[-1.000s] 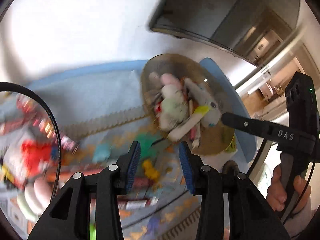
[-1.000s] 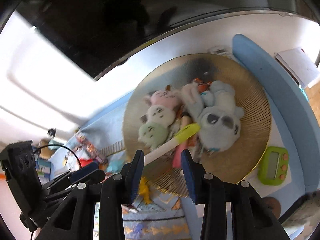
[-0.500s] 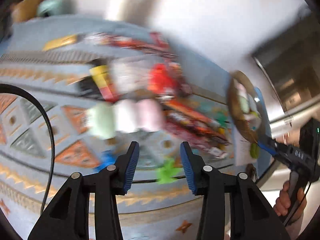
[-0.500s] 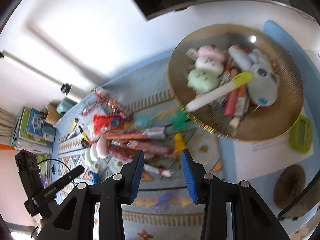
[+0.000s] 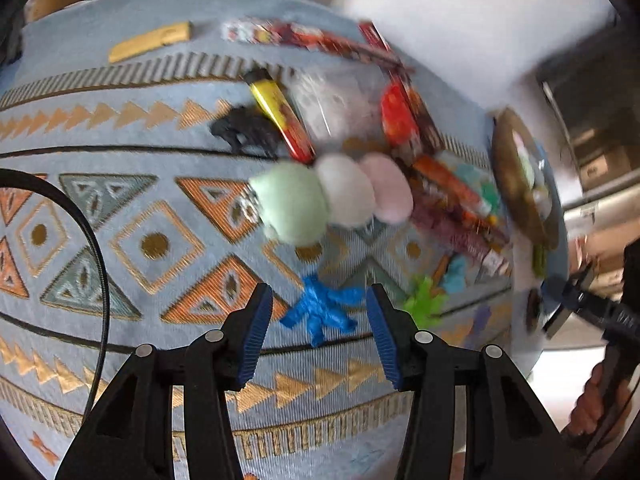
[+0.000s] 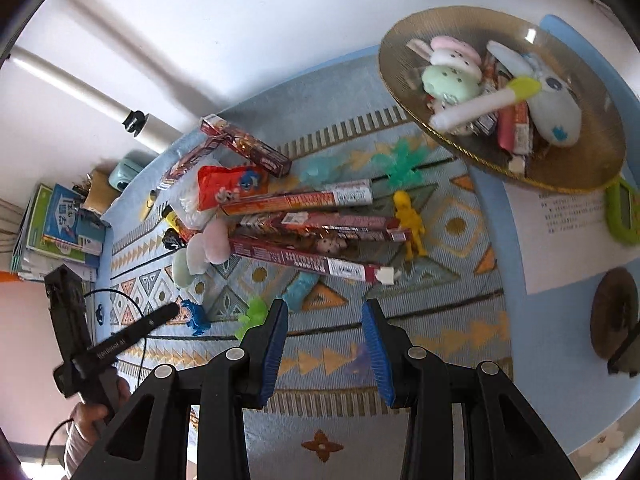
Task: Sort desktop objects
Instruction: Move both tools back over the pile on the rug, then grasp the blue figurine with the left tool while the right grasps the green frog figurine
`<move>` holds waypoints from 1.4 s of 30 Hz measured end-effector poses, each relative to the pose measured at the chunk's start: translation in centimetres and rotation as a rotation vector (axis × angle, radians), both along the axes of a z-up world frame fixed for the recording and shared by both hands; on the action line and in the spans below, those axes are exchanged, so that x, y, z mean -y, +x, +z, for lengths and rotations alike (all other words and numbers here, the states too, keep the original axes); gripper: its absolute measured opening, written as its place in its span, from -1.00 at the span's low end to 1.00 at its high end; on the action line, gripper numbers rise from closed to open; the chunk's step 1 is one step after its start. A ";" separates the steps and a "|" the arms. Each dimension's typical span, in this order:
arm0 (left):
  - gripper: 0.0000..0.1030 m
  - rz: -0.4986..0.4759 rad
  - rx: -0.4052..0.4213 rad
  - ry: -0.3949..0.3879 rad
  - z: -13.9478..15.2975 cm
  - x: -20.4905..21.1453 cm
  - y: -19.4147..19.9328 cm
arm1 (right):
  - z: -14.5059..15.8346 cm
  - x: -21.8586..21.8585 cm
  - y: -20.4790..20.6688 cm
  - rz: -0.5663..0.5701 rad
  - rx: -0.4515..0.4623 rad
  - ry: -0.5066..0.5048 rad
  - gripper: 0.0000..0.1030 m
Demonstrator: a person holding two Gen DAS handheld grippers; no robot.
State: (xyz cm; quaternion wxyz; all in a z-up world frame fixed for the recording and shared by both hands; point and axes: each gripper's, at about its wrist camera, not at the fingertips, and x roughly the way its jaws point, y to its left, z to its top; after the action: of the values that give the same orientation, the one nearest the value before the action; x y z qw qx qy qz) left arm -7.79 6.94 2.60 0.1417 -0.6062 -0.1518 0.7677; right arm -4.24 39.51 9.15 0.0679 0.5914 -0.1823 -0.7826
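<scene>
Gold tray (image 6: 592,168) at 1 o'clock holds plush, marker; boxes (image 6: 312,236), figures remain on mat. Left claw (image 5: 318,330) just widened, straddling blue figure (image 5: 320,310); right claw (image 6: 325,346) released, empty.

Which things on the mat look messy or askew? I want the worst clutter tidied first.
The long snack boxes lie crisscrossed in a loose heap mid-mat, with a red bag on top and a three-ball plush wedged against their end. Small toy figures, like the yellow one and the blue one, lie scattered around.
</scene>
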 end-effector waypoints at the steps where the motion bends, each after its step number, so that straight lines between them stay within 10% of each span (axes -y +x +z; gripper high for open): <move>1: -0.10 -0.014 0.004 -0.012 -0.3 -0.4 0.3 | -0.1 0.0 0.2 -0.004 0.006 -0.003 -0.27; 10: -0.11 -0.070 -0.084 -0.152 -1.7 -2.8 1.6 | -1.8 3.7 1.1 0.078 0.048 -0.018 -0.27; 13: -0.52 -0.095 -0.129 -0.211 -1.5 -3.1 2.0 | -2.6 5.5 1.0 0.120 0.055 -0.031 -0.27; 25: -0.74 -0.077 -0.138 -0.110 0.5 0.8 3.8 | -7.2 11.3 -1.1 0.161 0.093 0.005 -0.04; 34: -0.74 -0.047 -0.115 -0.073 0.4 3.1 4.5 | -8.0 15.7 -1.5 0.230 -0.004 0.250 -0.10; 42: -0.41 -0.012 -0.028 0.049 -0.3 4.7 5.1 | -8.0 14.5 -1.1 0.212 -0.013 0.191 -0.35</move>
State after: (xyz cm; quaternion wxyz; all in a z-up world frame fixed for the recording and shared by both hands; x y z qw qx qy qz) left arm -2.71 2.27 2.27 0.1633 -0.5926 -0.1652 0.7713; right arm -5.35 25.04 1.11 0.0949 0.6060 -0.0430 -0.7886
